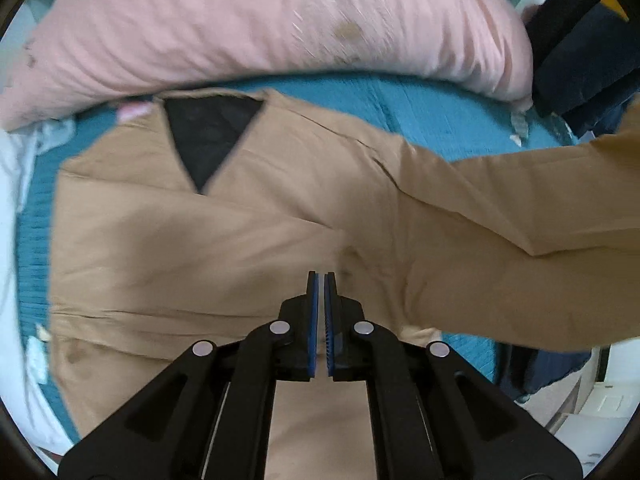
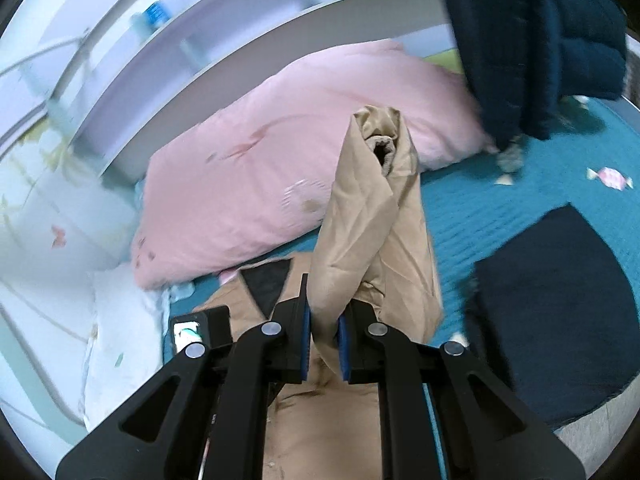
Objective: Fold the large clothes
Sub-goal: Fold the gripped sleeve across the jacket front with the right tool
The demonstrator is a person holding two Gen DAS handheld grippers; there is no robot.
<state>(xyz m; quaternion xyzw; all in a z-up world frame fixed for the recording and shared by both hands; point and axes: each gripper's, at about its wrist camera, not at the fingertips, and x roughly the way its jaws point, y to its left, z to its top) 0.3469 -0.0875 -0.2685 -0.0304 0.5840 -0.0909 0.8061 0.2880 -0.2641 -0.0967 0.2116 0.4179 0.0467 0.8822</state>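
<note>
A tan jacket [image 1: 208, 240] with a black lining at its V-neck lies front-up on the teal bedspread [image 1: 440, 108]. One of its sleeves [image 1: 540, 200] is lifted and stretches off to the right. My left gripper [image 1: 321, 280] hovers above the jacket's middle, shut with nothing between its blue pads. In the right wrist view my right gripper [image 2: 325, 312] is shut on the tan sleeve [image 2: 372, 184]. The sleeve stands up from the jaws, cuff end at the top. The jacket body [image 2: 240, 300] lies below and to the left.
A pink duvet [image 1: 260, 20] is bunched along the far side of the bed. Dark navy clothes [image 2: 552, 300] lie at the right, and another navy garment [image 2: 540, 32] hangs at the top right. White bedding [image 2: 120, 320] is at the left, white shelves [image 2: 200, 28] behind.
</note>
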